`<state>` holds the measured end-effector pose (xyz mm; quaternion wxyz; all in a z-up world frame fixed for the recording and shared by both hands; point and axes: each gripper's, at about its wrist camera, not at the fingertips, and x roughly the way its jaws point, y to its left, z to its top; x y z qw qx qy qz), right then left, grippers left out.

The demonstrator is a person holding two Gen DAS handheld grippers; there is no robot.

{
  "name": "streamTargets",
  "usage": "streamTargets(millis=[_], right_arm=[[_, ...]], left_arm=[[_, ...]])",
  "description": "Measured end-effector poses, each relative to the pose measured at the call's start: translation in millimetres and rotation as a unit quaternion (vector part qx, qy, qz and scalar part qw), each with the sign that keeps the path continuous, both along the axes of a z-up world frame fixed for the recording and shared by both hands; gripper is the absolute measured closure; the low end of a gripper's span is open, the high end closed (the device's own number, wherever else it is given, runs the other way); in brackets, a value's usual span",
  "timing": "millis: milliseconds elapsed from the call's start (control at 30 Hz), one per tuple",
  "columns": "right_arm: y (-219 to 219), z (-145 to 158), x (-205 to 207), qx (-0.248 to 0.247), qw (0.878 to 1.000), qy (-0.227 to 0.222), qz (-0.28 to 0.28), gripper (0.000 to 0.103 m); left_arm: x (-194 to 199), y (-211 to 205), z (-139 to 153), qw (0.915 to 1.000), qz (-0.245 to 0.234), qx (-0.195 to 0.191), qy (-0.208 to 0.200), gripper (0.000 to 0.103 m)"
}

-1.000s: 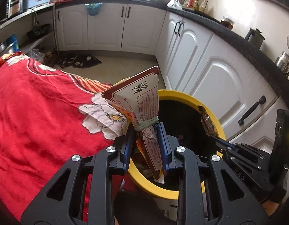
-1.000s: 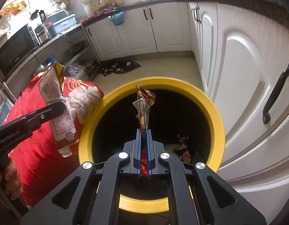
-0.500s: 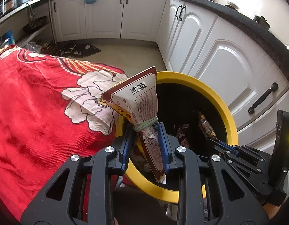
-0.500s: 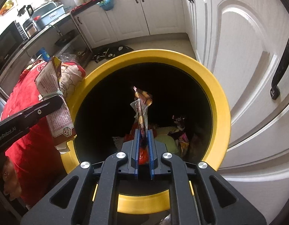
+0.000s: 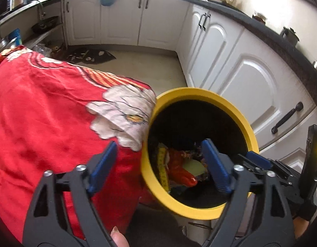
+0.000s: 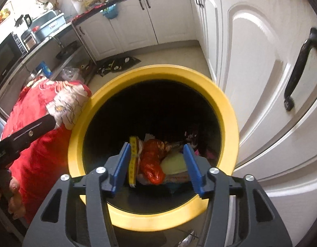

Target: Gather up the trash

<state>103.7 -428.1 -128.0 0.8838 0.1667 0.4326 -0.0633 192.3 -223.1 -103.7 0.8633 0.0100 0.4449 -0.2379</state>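
Both wrappers dropped into the yellow bin [image 6: 230,121]; left gripper [image 5: 160,160] and right gripper [image 6: 156,162] jaws are opening, empty. I'd watch clipping the rim, tipping it.

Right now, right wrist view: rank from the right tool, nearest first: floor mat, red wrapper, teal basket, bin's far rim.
1. red wrapper, in the bin, just below the tool's open tips
2. bin's far rim, beyond it
3. floor mat, on the floor past the bin
4. teal basket, on the far cabinet
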Motion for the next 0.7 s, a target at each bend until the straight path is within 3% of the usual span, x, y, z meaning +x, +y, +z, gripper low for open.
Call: streamTargets(millis=[67,233,700], right_arm=[[0.1,8.3,-1.9,-0.004,1.0,-0.01,-0.003,0.04],[15.3,36.0,-10.3,-0.022,0.999,-0.046,0.001,0.025],[64.5,90.6,-53.6,-0.068,0.99,-0.121,0.013,0.009]], left_arm=[[-1.2,10.8,8.8,0.9999,0.012,-0.003,-0.007,0.011],[-7.7,36.4,29.7,0.999,0.035,-0.011,-0.025,0.011],[-51.5,99.6,74.9,0.9928,0.078,-0.022,-0.088,0.011]])
